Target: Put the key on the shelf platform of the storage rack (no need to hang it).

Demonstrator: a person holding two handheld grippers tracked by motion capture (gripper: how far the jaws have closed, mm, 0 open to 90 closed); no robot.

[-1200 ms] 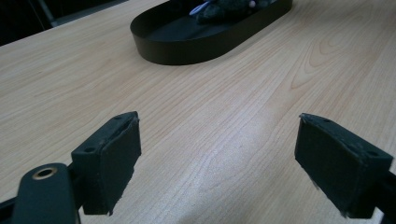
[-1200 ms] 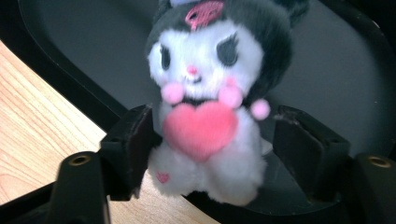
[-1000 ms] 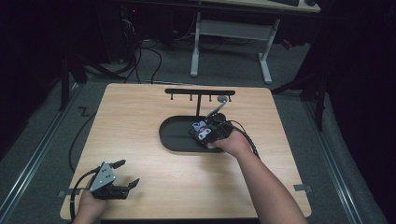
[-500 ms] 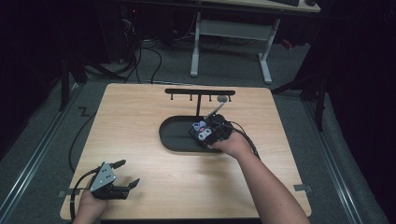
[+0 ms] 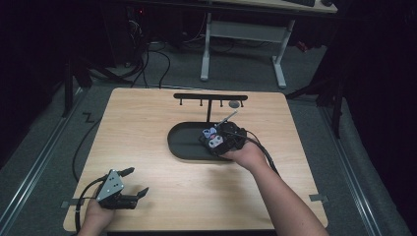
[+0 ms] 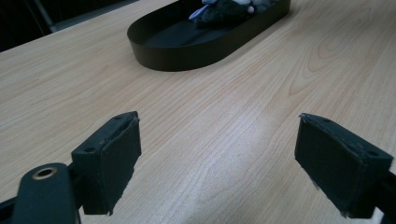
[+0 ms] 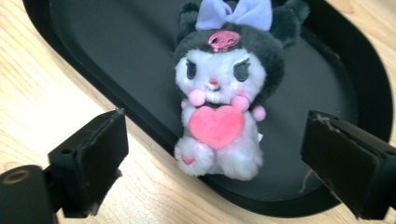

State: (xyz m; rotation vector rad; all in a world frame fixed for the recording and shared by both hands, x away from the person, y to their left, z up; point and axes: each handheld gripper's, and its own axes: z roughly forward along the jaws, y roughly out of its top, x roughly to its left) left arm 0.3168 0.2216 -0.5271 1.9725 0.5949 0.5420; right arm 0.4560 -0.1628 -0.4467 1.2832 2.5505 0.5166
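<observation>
1. I am viewing the plush toy (image 7: 224,93) lying in the black oval tray (image 7: 116,60); it has a dark hood, a lavender bow, a white face and a pink heart on its chest. In the right gripper view its feet are resting on the tray's near rim.
2. I am noting that the tray is sitting on the middle of the wooden table (image 5: 147,128), with the toy in its right end.
3. I am holding the right gripper (image 7: 219,161) directly over the toy. Its jaws have just been opening and are now standing wide. The toy is lying between them, with clear gaps on both sides; neither pad is touching it, so nothing is gripped.
4. In the high view, the right gripper (image 5: 221,139) and its hand are covering the tray's right end.
5. I am observing a black T-shaped rack (image 5: 210,98) standing just beyond the tray's far side.
6. I am keeping the left gripper (image 5: 133,183) at the near left corner of the table, well apart from the tray. Its jaws are spread wide over bare wood and are holding nothing.
</observation>
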